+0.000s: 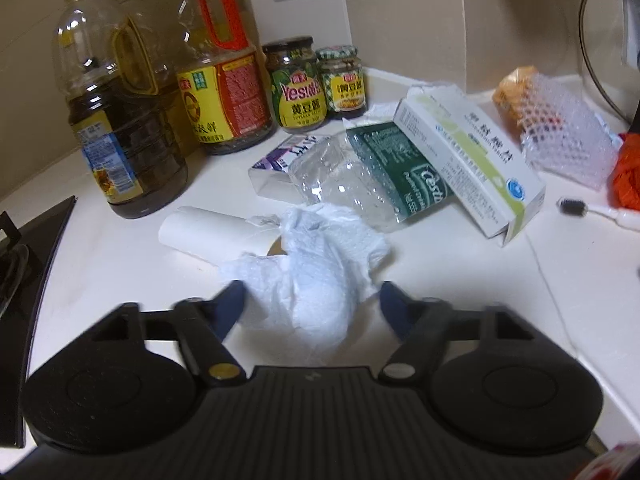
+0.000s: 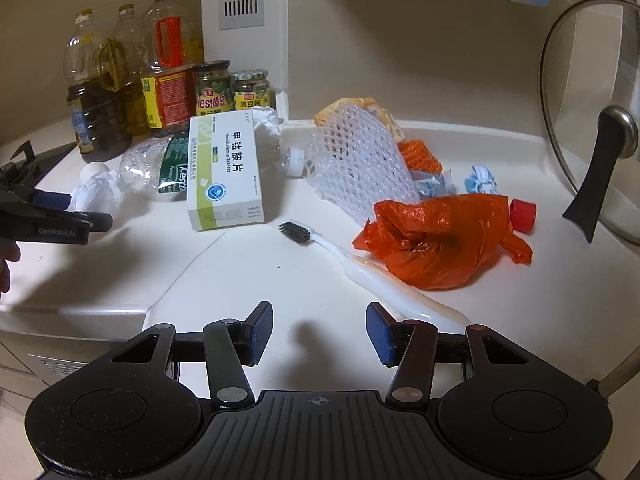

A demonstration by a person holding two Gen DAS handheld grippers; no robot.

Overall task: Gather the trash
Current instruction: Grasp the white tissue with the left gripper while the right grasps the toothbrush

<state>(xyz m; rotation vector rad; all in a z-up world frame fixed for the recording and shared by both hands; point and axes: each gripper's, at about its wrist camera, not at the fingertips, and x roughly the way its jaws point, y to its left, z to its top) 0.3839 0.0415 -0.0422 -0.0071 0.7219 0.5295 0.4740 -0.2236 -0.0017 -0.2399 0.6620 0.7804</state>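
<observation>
I've got the left gripper (image 1: 312, 304) spread wide around the crumpled tissue (image 1: 320, 264), one finger on each side, nothing clamped yet. Taking the medicine box (image 2: 224, 172) as landmark: the tissue lies left of it and nearer me, touching the cardboard tube (image 1: 208, 232), with the crushed water bottle (image 1: 360, 176) between tissue and box, the box leaning on the bottle. Main risk as I see it: the tissue is soft and loose, so closing may catch only a flap and the wad drops or trails. Second risk: the tube touches the tissue, so it could get dragged or roll toward the stove edge (image 1: 44, 264). If I push deeper I may nudge the bottle and tip the box off it. The right gripper (image 2: 319, 330) is also wide and empty, hovering over bare counter (image 2: 240, 272) nearer me than the box. The toothbrush (image 2: 344, 256) handle runs just by its right finger, so a careless drop could knock it. The orange plastic bag (image 2: 440, 240) sits right of the box, light enough to slide when touched.
</observation>
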